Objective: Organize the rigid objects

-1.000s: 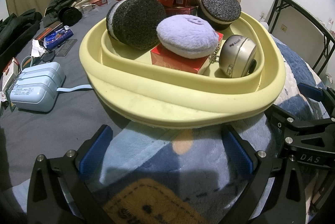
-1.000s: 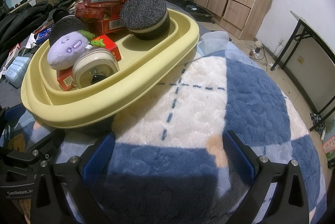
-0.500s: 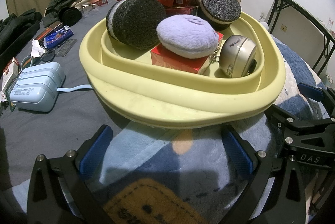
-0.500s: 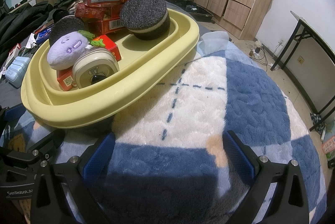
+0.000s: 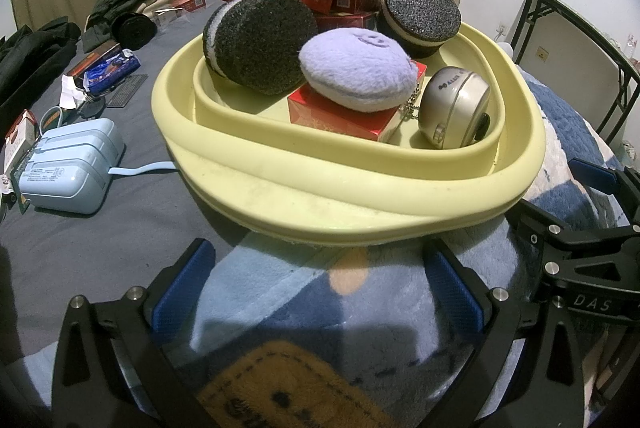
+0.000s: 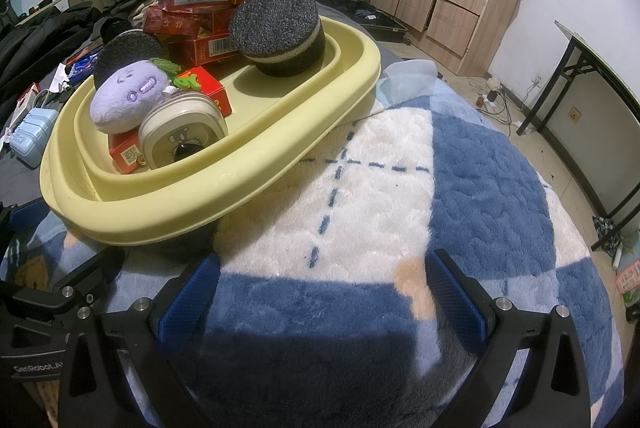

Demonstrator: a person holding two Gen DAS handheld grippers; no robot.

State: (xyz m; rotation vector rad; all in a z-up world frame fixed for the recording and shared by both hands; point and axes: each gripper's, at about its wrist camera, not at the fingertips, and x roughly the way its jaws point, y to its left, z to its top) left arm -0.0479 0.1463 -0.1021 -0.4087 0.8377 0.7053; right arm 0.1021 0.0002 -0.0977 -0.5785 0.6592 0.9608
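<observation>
The yellow tray is seen straight ahead of the left gripper, its near rim just beyond the blue pads — in the right wrist view the same tray lies up and to the left of the right gripper, so the left is judged the nearer. The tray's long axis runs away and rightward in the right view. Inside it are held 2 dark sponge rounds, a purple plush resting on a red box, and a silver clock beside them. Both grippers are held low over the plaid blanket, jaws spread wide, nothing gripped. Which item is meant next cannot be told — probably the clock.
</observation>
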